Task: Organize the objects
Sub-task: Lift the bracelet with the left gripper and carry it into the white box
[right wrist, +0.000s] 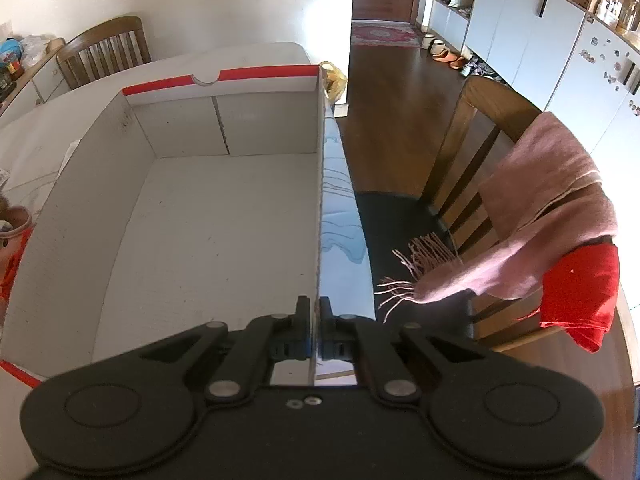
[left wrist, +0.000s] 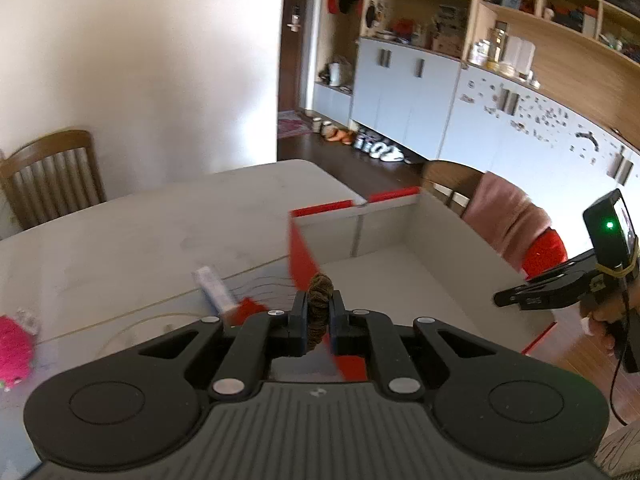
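Note:
An open white cardboard box with red edges point(left wrist: 400, 240) point(right wrist: 224, 208) sits on the pale table point(left wrist: 140, 232); its inside looks bare. My left gripper point(left wrist: 319, 312) is shut on a brown hair scrunchie point(left wrist: 319, 300) and holds it at the box's near left corner. My right gripper point(right wrist: 315, 312) is shut on the box's right wall point(right wrist: 321, 200), pinching its near end. The right gripper with its camera also shows in the left wrist view point(left wrist: 560, 292) at the box's right side.
A white tube with a red cap point(left wrist: 218, 292) and a pink fluffy item point(left wrist: 14, 348) lie on the table left of the box. A chair with a pink scarf and a red cloth point(right wrist: 540, 216) stands at the table's right. Another chair point(left wrist: 48, 176) stands by the wall.

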A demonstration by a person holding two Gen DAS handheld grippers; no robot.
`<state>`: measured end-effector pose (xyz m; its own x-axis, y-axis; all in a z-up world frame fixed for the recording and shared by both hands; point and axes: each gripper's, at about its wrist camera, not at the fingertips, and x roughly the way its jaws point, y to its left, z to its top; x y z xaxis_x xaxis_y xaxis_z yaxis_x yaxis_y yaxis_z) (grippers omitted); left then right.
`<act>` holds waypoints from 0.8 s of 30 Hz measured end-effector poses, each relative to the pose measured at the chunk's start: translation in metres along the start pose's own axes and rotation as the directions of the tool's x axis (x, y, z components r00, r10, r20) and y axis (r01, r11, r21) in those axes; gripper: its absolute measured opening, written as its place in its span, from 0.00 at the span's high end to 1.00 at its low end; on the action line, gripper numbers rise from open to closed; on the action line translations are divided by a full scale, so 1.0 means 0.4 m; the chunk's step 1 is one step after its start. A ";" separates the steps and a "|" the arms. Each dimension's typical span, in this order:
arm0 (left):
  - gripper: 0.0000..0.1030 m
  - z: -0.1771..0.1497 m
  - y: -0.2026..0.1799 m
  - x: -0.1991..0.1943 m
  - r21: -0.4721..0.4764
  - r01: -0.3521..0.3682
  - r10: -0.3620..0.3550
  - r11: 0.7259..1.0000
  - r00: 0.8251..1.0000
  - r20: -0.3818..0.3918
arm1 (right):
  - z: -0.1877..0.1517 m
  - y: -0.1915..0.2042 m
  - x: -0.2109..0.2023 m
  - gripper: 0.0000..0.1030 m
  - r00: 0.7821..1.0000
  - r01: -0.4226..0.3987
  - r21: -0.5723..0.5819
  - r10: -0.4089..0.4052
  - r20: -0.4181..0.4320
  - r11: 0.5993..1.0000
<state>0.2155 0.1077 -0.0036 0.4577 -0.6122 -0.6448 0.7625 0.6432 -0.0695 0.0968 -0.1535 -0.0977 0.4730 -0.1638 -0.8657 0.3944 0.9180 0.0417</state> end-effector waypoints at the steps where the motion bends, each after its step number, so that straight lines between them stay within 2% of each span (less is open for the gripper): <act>1: 0.92 0.005 -0.014 0.010 0.006 0.010 -0.010 1.000 1.000 -0.005 | 0.000 0.001 -0.002 0.97 1.000 -0.002 -0.003 0.002 0.000 1.000; 10: 0.92 0.037 -0.134 0.124 0.075 0.108 -0.102 0.991 0.992 -0.078 | 0.000 -0.013 0.004 0.97 1.000 -0.026 -0.028 0.026 -0.005 0.999; 14: 0.92 0.043 -0.180 0.188 0.110 0.127 -0.114 0.986 0.987 -0.117 | 0.002 -0.018 0.006 0.97 0.999 -0.035 -0.032 0.035 -0.009 0.999; 17: 0.92 0.037 -0.199 0.245 0.123 0.130 -0.108 0.984 0.979 -0.176 | 0.002 -0.019 0.007 0.97 0.999 -0.039 -0.033 0.039 -0.009 0.999; 24: 0.91 0.014 -0.227 0.357 0.148 0.143 -0.094 0.979 0.952 -0.292 | 0.001 -0.019 0.006 0.97 0.999 -0.049 -0.036 0.049 -0.013 0.998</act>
<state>0.2142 -0.0409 -0.0850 0.2302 -0.5091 -0.8294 0.8793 0.4740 -0.0469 0.0951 -0.1611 -0.1000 0.4813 -0.1144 -0.8690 0.3422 0.9373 0.0661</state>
